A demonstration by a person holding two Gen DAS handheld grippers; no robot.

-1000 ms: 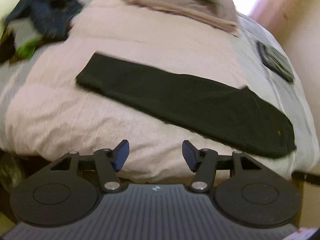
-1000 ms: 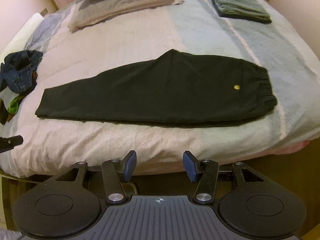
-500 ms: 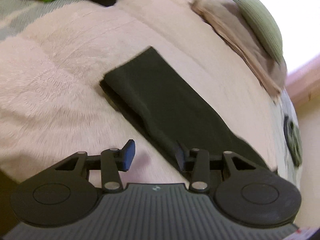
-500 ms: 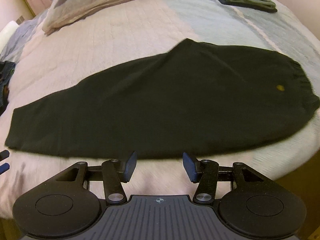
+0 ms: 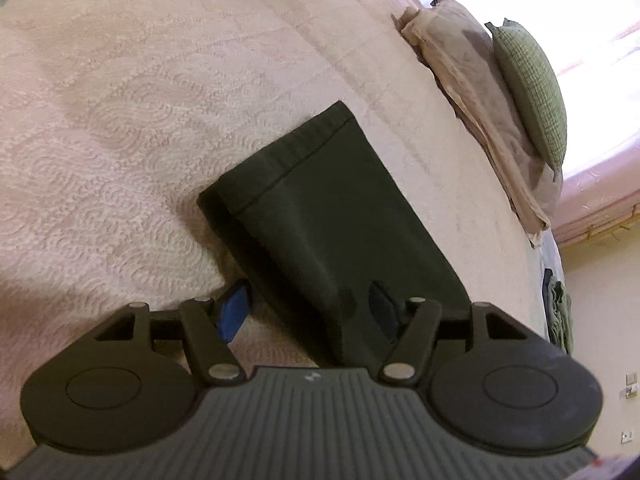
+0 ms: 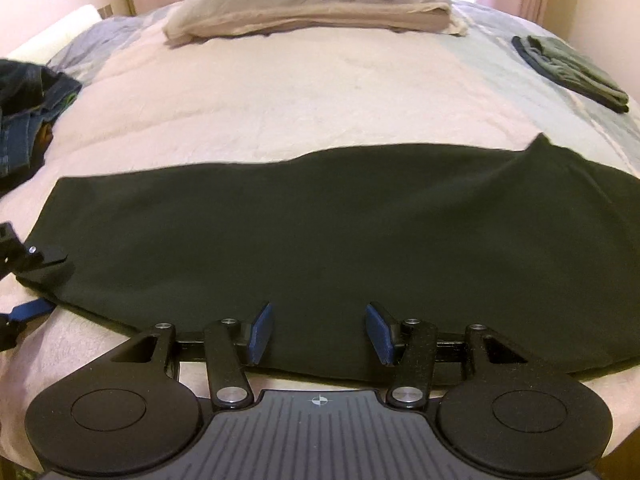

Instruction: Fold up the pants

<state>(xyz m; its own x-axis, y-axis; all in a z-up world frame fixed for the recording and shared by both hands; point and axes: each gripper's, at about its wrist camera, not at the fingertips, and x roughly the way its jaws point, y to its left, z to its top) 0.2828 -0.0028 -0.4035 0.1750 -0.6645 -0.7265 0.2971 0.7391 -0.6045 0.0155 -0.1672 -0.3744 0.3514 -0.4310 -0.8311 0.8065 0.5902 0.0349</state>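
Now both open claws, left claw [image 5: 308, 308] and right claw [image 6: 318, 332], are straddling the pants [image 6: 320, 232] near edge on the bed [image 6: 300, 92], positioning to lift it for folding.

The pants [image 6: 320, 240] are a dark, matt, smooth cloth with a stitched hem at the leg end, lying on a bedspread [image 5: 120, 120] of pale pink cloth with a rough, raised swirl pattern. Both the left gripper [image 5: 308, 308] and the right gripper [image 6: 318, 332] are matt black plastic with ribbed grey bodies, shiny metal pins and blue rubbery-looking pads on the fingers [image 6: 260, 332]. At the far end a green woven pillow [image 5: 532, 88] lies on a soft beige pillow [image 6: 312, 8], and crumpled blue denim [image 6: 28, 100] sits far left.
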